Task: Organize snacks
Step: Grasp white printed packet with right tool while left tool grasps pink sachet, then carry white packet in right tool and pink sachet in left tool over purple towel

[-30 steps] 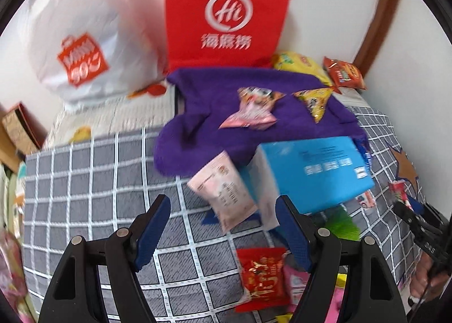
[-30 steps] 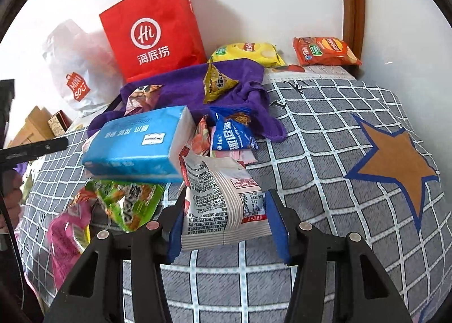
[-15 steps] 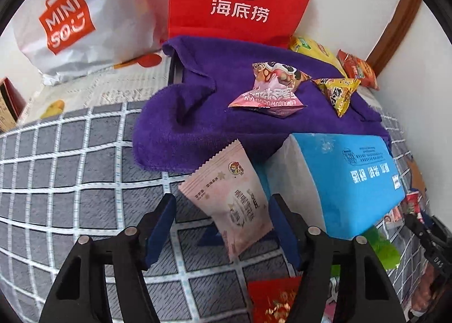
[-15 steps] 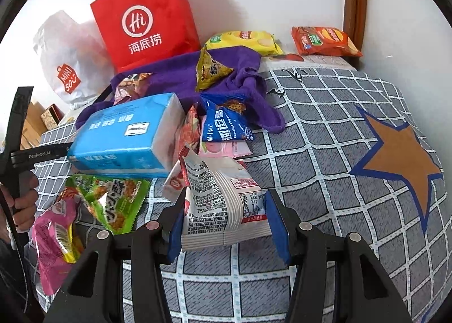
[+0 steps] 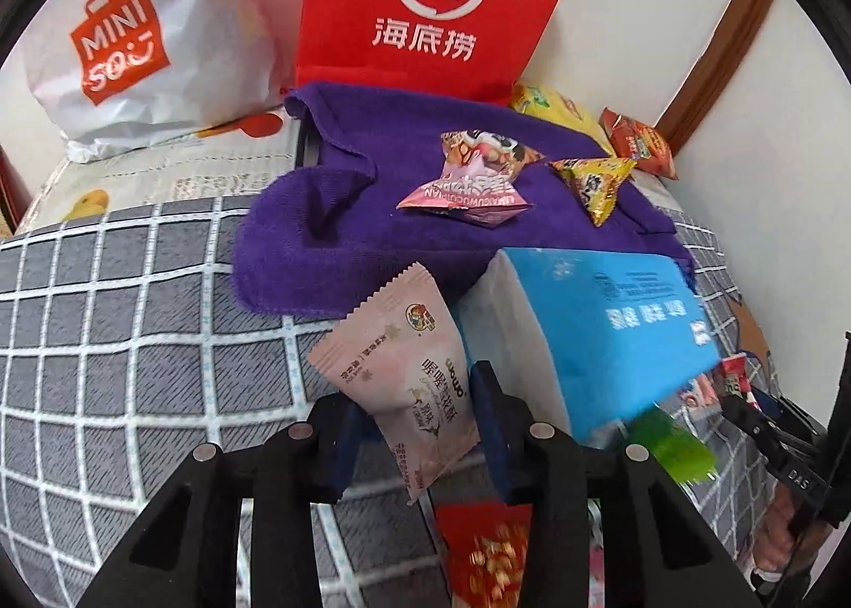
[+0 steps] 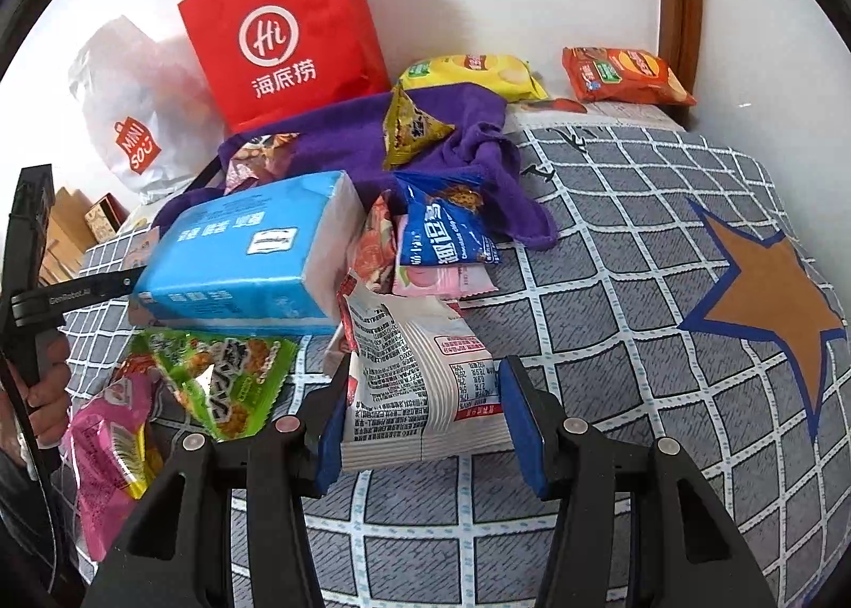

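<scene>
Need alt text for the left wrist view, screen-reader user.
The left gripper is shut on a pale pink snack packet above a grey checked cover. Just right of it lies a blue tissue pack; behind, two snack packets lie on a purple towel before a red paper bag and a white shopping bag.

The left gripper [image 5: 417, 427] dropped down and clamped onto the pale pink snack packet [image 5: 404, 368], which a second ago just lay loose between wide-open jaws.
</scene>
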`<state>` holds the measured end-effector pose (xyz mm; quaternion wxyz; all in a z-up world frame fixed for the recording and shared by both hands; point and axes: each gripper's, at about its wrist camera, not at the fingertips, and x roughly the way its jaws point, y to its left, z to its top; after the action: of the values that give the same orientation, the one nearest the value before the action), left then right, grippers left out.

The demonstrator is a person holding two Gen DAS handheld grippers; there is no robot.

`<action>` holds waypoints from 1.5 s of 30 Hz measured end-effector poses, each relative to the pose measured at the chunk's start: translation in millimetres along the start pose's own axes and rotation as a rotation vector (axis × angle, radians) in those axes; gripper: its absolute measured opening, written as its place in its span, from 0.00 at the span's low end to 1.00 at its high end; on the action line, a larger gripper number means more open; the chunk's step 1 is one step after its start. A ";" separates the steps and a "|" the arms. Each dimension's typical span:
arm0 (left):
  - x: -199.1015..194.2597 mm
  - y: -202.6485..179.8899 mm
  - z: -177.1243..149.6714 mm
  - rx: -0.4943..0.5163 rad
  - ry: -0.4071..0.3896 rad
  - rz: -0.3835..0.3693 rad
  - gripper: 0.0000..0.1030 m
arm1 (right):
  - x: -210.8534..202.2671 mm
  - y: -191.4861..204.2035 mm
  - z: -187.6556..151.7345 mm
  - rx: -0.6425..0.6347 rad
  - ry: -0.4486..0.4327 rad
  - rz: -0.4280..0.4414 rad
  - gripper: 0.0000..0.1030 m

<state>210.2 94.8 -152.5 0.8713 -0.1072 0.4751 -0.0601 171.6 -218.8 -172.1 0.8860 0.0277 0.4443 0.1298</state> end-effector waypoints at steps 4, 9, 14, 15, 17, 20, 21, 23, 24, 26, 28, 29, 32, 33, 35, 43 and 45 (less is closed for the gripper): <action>-21.8 -0.8 -10.8 -0.012 -0.021 -0.020 0.35 | -10.0 5.6 0.9 0.000 -0.020 0.013 0.50; -46.2 -6.6 -23.2 -0.007 -0.036 -0.057 0.35 | -23.3 18.7 2.8 -0.022 -0.044 0.026 0.50; -64.5 -19.9 -29.7 0.042 -0.058 -0.028 0.36 | -33.1 33.9 8.0 -0.049 -0.062 0.038 0.50; -67.5 -21.7 -30.5 0.047 -0.061 -0.035 0.36 | -34.7 37.3 9.7 -0.050 -0.066 0.041 0.50; -73.6 -24.6 -31.6 0.052 -0.070 -0.047 0.36 | -36.6 41.6 12.2 -0.054 -0.069 0.042 0.50; -77.2 -28.5 -31.2 0.054 -0.075 -0.071 0.36 | -38.8 46.1 16.6 -0.059 -0.073 0.043 0.50; -77.5 -30.3 -30.6 0.056 -0.078 -0.069 0.36 | -39.3 47.0 18.3 -0.059 -0.073 0.043 0.50; -77.4 -34.6 -28.4 0.064 -0.079 -0.074 0.36 | -41.2 49.1 21.9 -0.059 -0.079 0.037 0.50; -77.8 -36.6 -26.9 0.065 -0.080 -0.080 0.36 | -42.3 49.3 23.5 -0.059 -0.083 0.035 0.50; -79.6 -40.9 -22.3 0.071 -0.083 -0.097 0.36 | -43.4 49.5 29.2 -0.059 -0.092 0.030 0.50; -82.6 -46.3 -16.8 0.083 -0.093 -0.106 0.36 | -43.8 50.5 37.2 -0.062 -0.102 0.022 0.50; -83.6 -48.8 -13.9 0.092 -0.096 -0.109 0.36 | -43.5 50.6 39.3 -0.064 -0.104 0.019 0.50; -88.0 -58.3 -5.3 0.112 -0.104 -0.122 0.36 | -43.0 54.0 49.6 -0.076 -0.117 0.008 0.50; -89.6 -62.1 -2.0 0.122 -0.110 -0.125 0.36 | -43.0 55.5 52.7 -0.080 -0.121 0.008 0.50; -91.4 -67.7 4.0 0.136 -0.120 -0.125 0.36 | -43.3 58.1 58.4 -0.086 -0.131 0.014 0.50; -91.3 -82.0 33.0 0.160 -0.144 -0.114 0.36 | -36.3 65.3 87.8 -0.100 -0.154 0.001 0.50; -91.1 -83.0 40.4 0.160 -0.152 -0.110 0.36 | -34.2 66.3 95.4 -0.106 -0.166 -0.015 0.50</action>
<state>194.5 38.4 -36.8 0.9060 -0.0675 0.3947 -0.1372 214.2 -157.3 -76.9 0.9208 -0.0118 0.3623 0.1439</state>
